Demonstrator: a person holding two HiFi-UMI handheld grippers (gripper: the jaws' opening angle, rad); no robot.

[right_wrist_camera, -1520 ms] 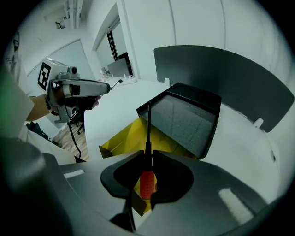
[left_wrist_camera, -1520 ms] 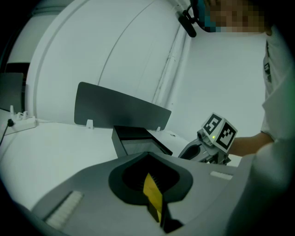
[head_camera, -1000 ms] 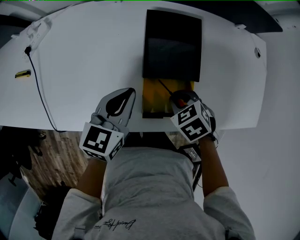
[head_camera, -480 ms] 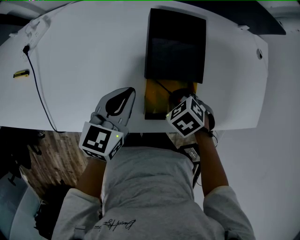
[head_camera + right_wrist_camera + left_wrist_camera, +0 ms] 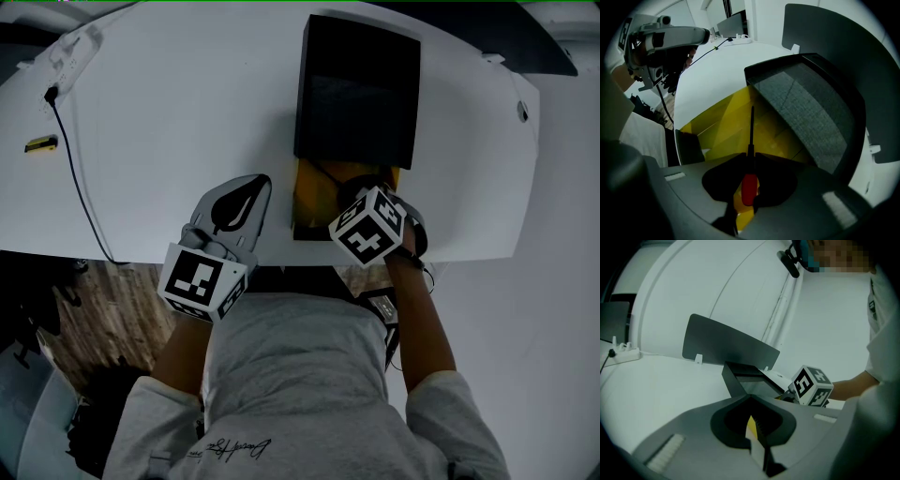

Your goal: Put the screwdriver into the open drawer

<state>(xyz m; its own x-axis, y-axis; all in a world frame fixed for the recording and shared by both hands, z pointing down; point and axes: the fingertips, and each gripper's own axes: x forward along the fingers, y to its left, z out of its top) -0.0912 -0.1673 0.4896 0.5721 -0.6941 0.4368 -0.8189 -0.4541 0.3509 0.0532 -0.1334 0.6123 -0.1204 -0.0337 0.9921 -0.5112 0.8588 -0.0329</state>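
White bench (image 5: 169, 122): right gripper (image 5: 750, 161) clamps screwdriver (image 5: 748, 186), aimed at 12 o'clock into drawer (image 5: 719, 126) for release; left gripper (image 5: 753, 426) jaws together, idle.

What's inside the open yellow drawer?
The drawer shows a bare yellow floor; only the screwdriver, clamped in the right gripper, reaches over it. Its back is hidden under the black cabinet.

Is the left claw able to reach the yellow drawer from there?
Probably yes. The left claw sits just beside the open drawer with only bare table between, though the right claw and its screwdriver crowd it.
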